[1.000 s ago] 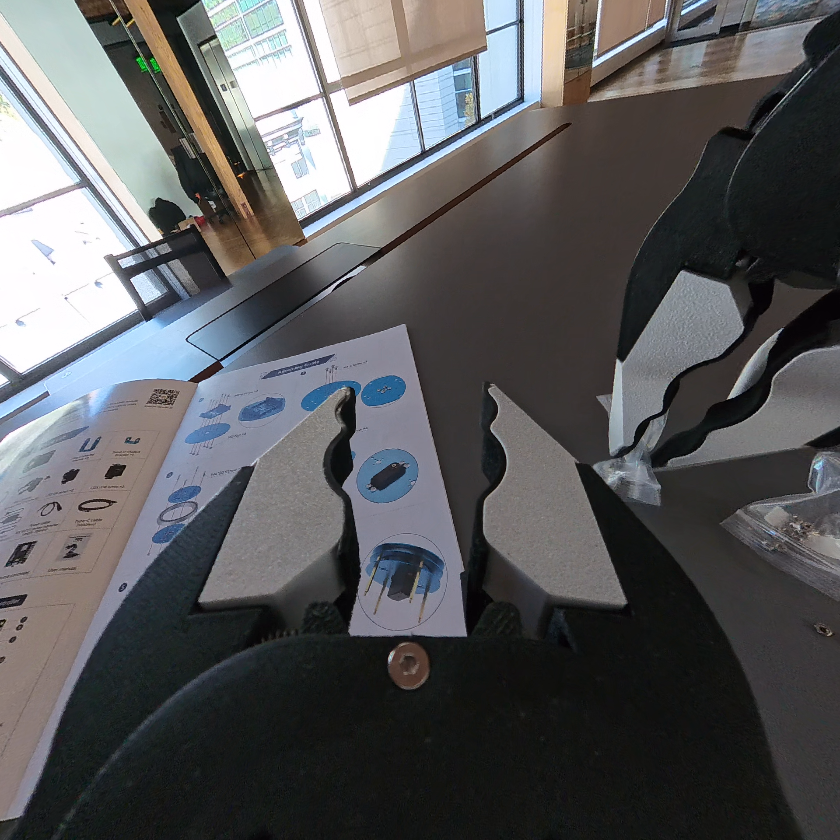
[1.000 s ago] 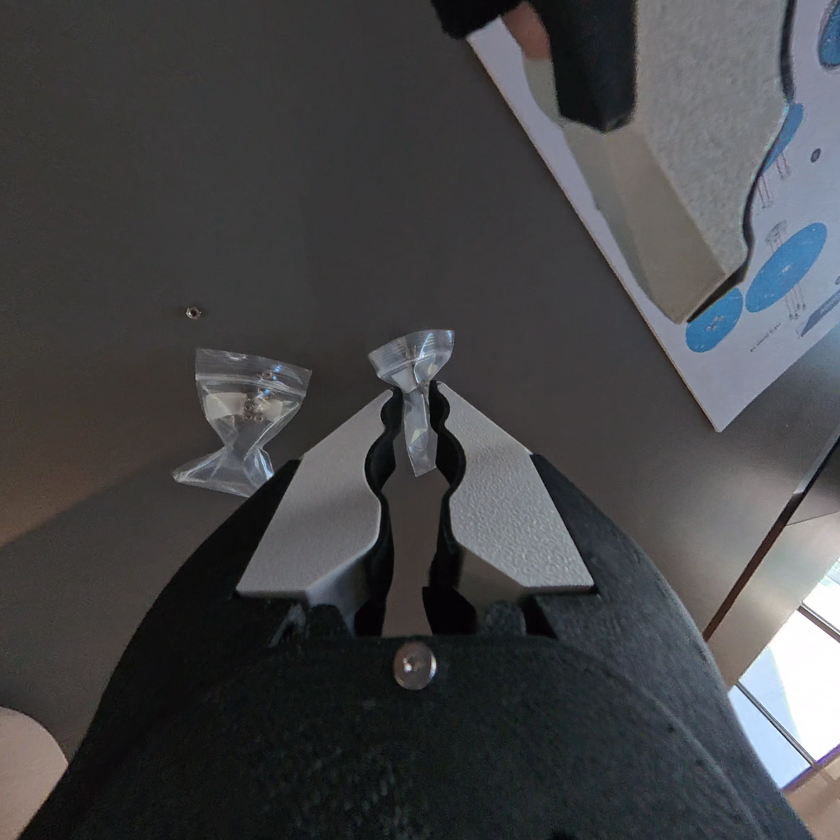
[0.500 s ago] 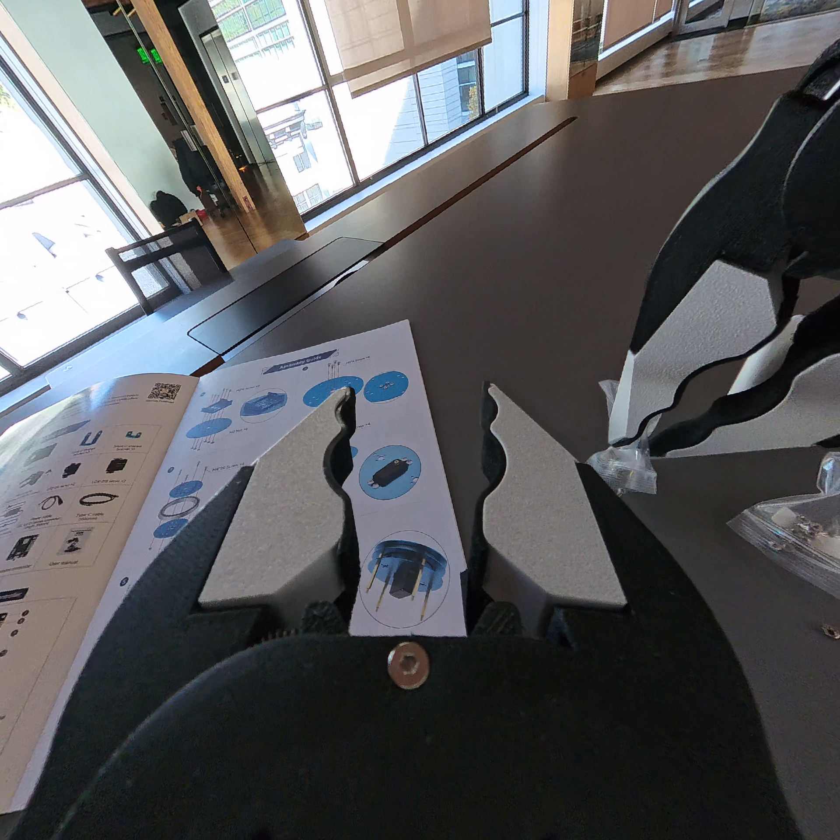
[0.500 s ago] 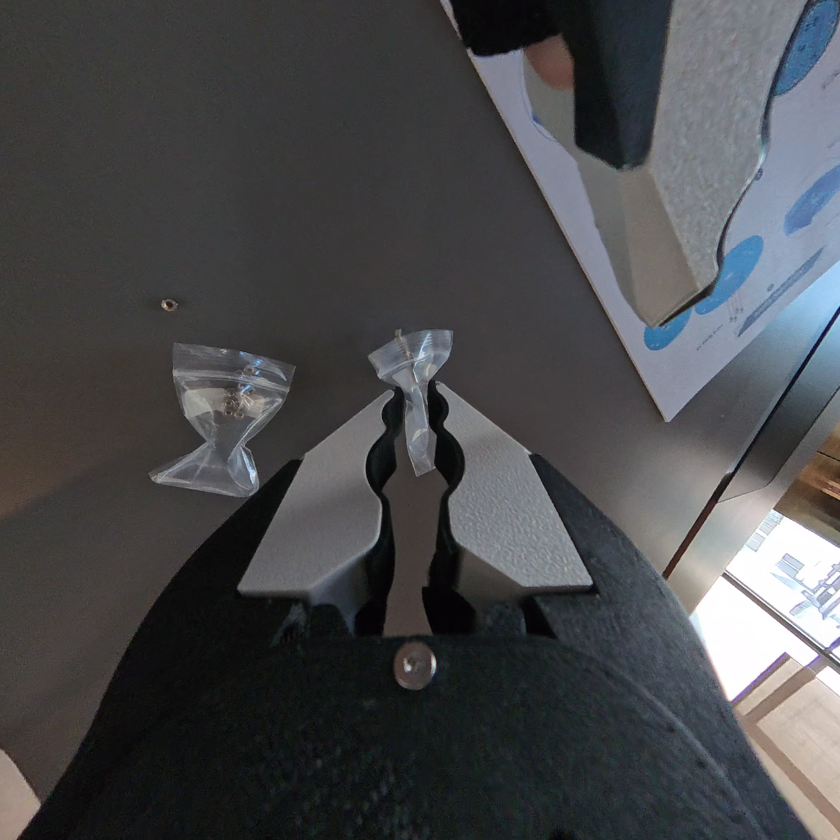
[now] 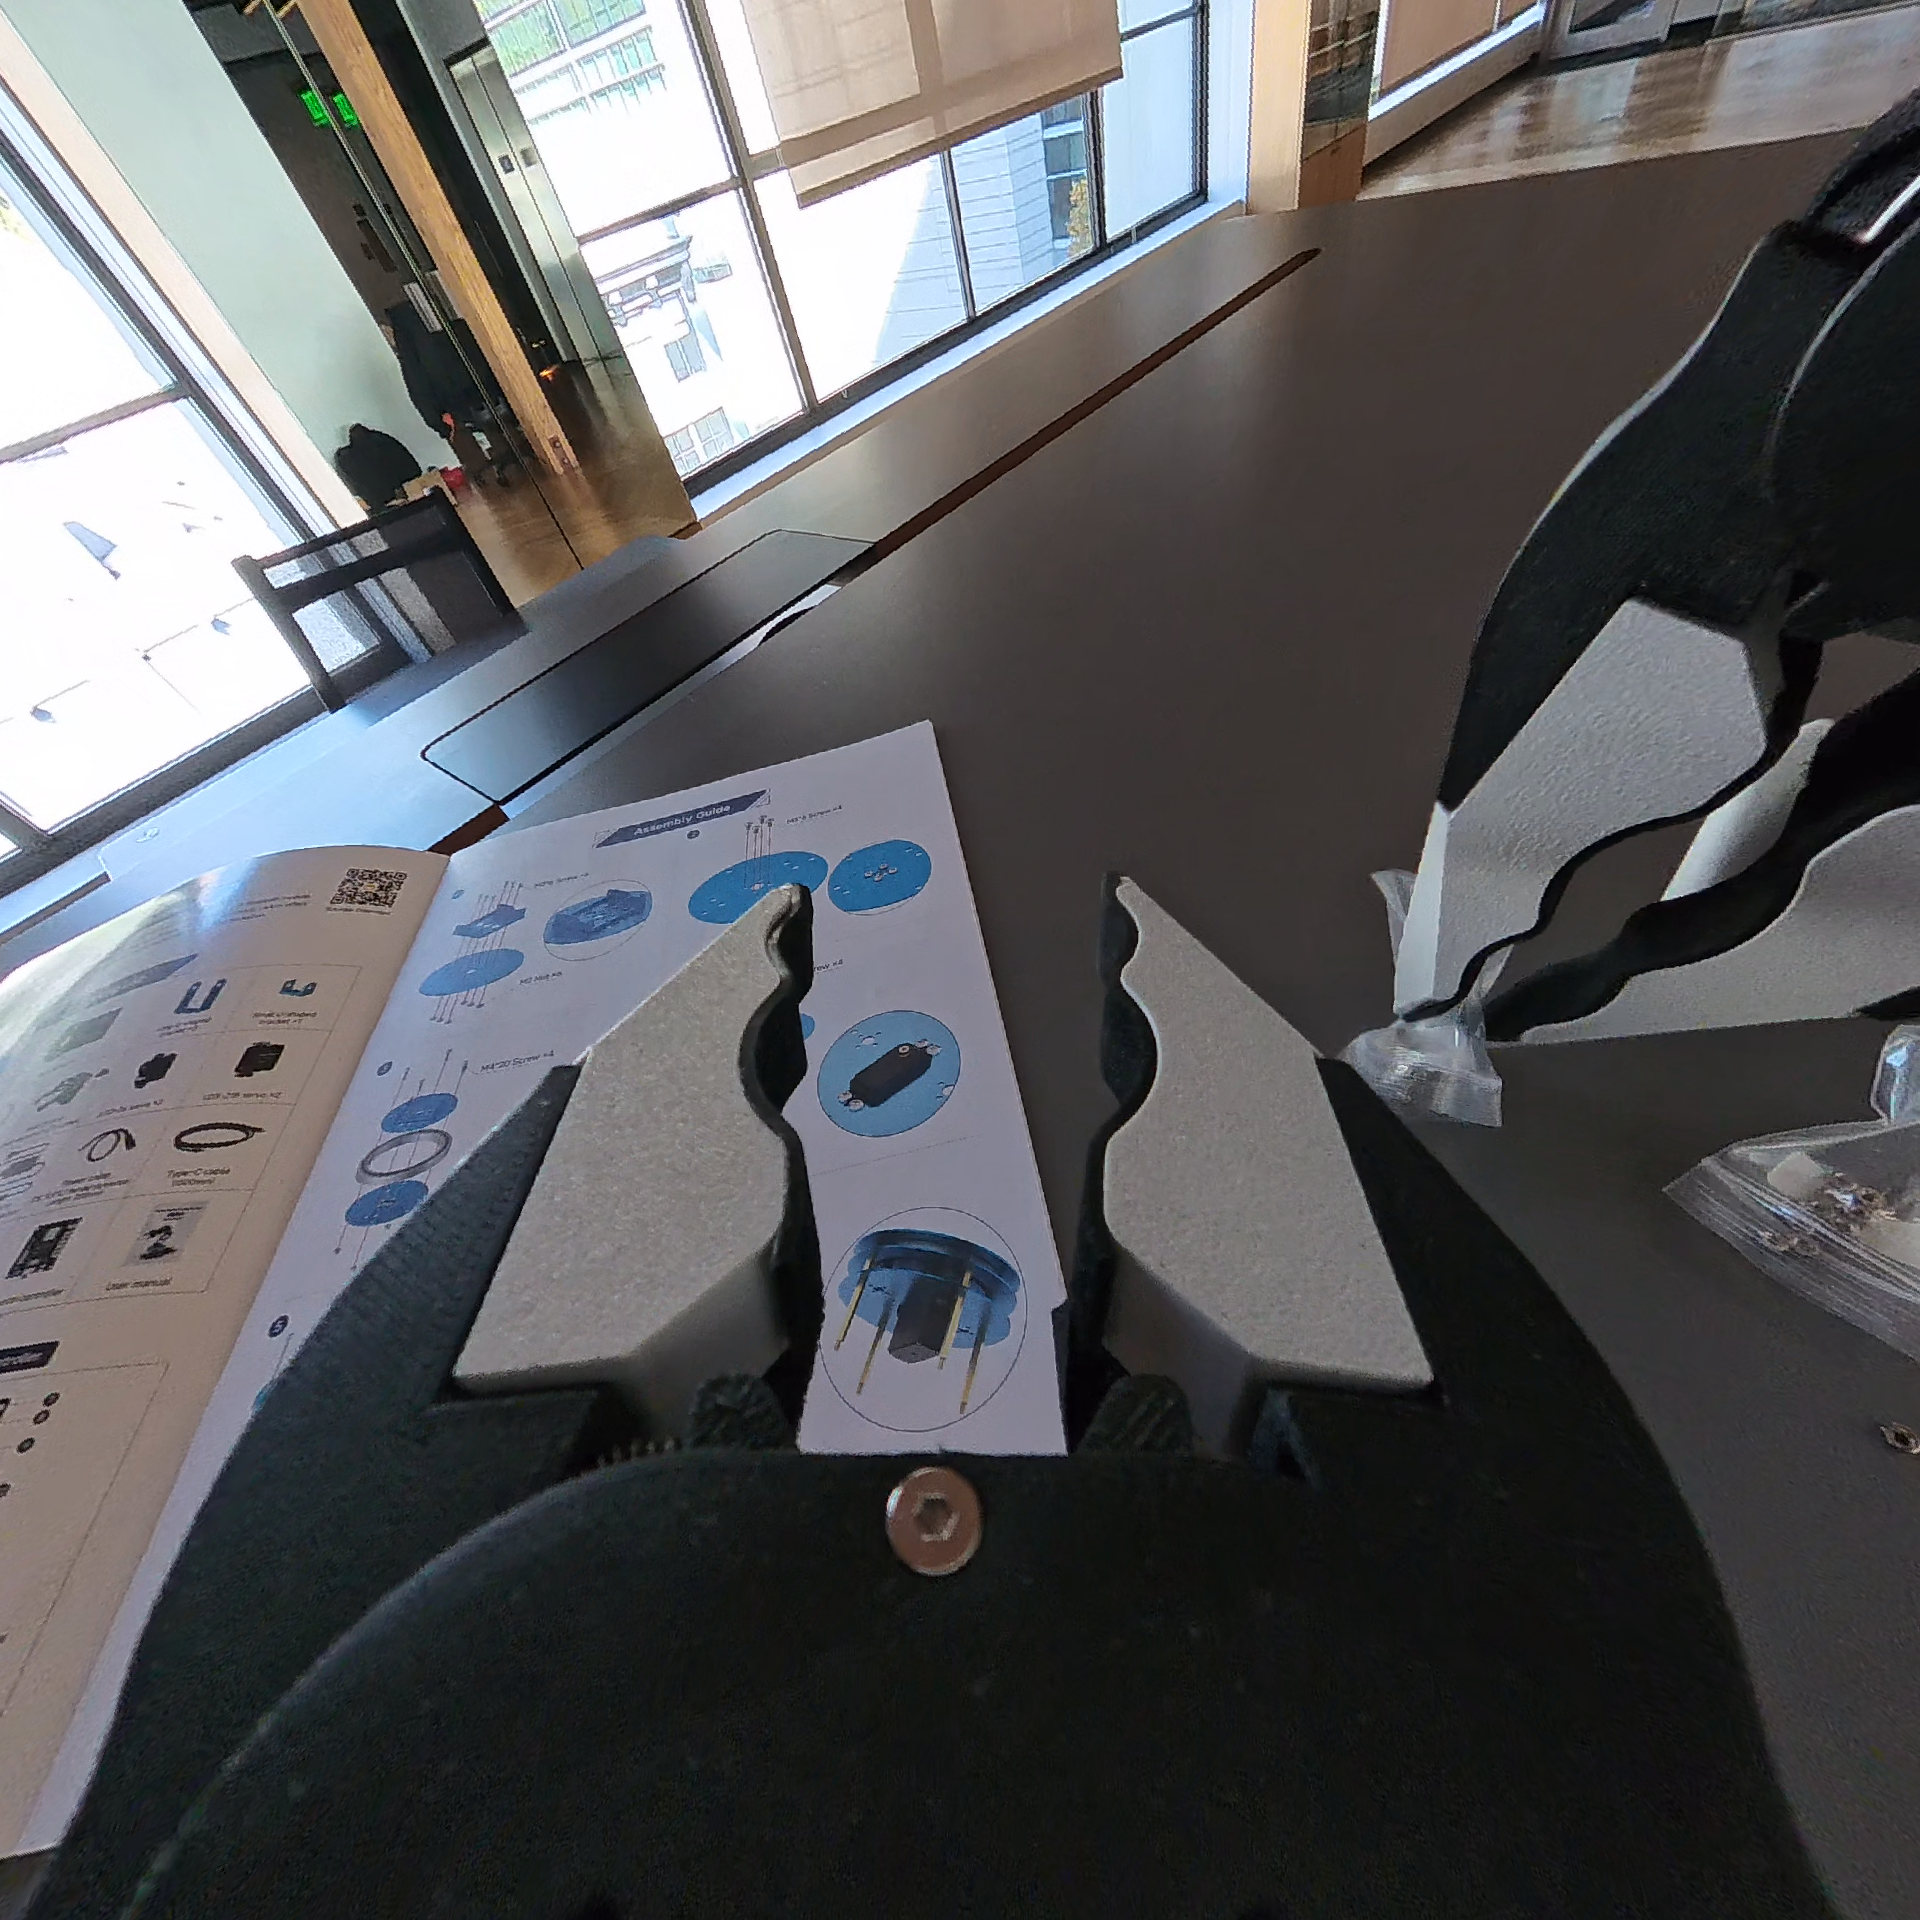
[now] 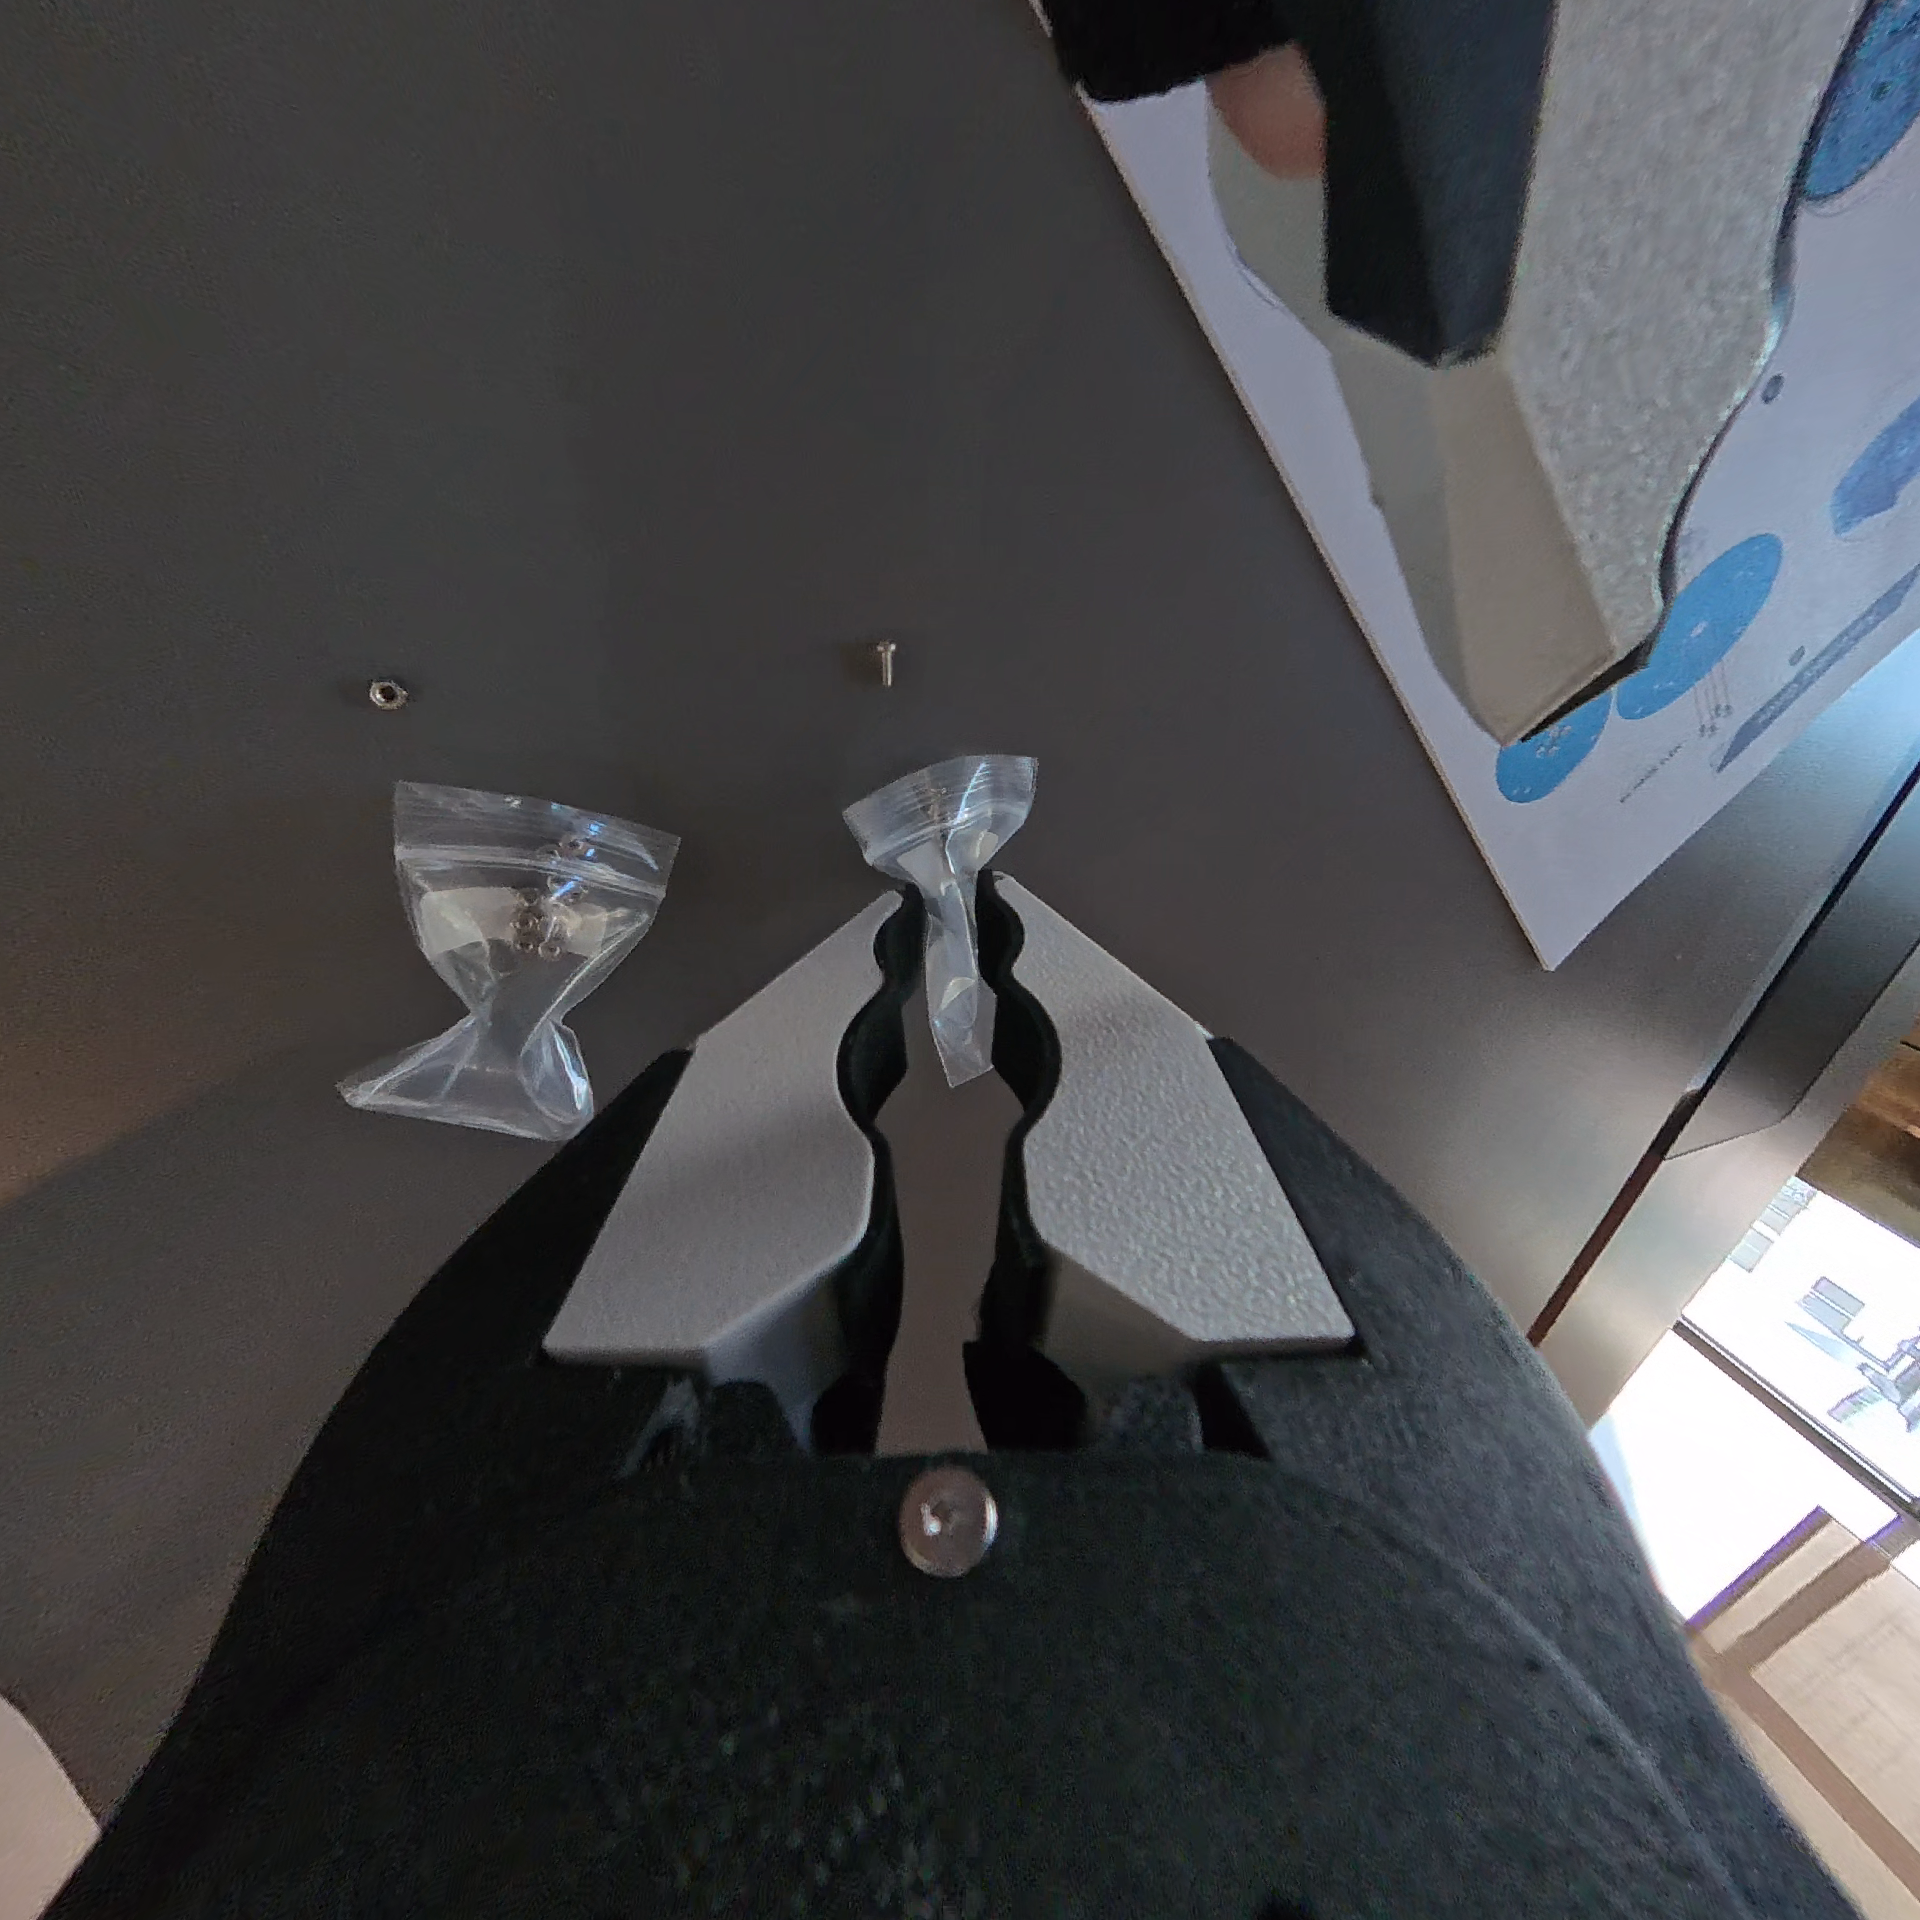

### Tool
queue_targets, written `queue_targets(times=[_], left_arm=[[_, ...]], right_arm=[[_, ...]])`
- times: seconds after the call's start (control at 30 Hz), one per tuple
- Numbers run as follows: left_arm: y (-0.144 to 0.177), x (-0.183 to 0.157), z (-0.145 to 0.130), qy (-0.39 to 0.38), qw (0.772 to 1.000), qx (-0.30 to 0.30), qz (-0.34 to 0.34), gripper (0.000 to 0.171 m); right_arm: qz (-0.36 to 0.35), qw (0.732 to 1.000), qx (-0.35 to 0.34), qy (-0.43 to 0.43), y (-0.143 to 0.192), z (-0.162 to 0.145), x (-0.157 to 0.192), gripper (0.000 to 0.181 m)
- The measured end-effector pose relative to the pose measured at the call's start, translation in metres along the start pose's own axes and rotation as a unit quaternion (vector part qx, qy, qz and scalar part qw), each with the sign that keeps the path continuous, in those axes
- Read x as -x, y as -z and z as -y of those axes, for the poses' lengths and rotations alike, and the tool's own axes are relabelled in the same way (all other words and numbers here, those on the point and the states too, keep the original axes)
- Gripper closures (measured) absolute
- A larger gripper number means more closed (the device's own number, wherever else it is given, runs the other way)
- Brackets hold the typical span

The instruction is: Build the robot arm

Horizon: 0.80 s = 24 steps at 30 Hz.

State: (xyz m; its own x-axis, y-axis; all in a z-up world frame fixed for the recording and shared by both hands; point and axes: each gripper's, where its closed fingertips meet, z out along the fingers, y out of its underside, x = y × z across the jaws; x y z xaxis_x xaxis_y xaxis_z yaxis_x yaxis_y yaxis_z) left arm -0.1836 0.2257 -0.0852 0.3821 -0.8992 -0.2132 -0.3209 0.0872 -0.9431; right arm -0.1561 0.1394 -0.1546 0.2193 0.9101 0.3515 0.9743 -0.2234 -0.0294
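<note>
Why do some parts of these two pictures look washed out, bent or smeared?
Left wrist view: the tall windows are blown out to white, and the wide lens bows the dark grey table. Right wrist view: the other black-and-grey left gripper at top right is soft and smeared; the small clear plastic bag pinched by the right gripper shows bright glints.

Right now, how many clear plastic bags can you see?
2. One small bag is pinched in the right gripper; the other bag lies on the dark table to its left. More may sit outside the frames.
</note>
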Motion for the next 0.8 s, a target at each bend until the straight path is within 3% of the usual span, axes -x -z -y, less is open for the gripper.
queue_targets(times=[0.8], left_arm=[[0.0,-0.001,-0.001,-0.001,1.0,0.002,-0.002,0.118]], right_arm=[[-0.02,0.999,0.03,0.001,0.0,-0.006,-0.005,0.173]])
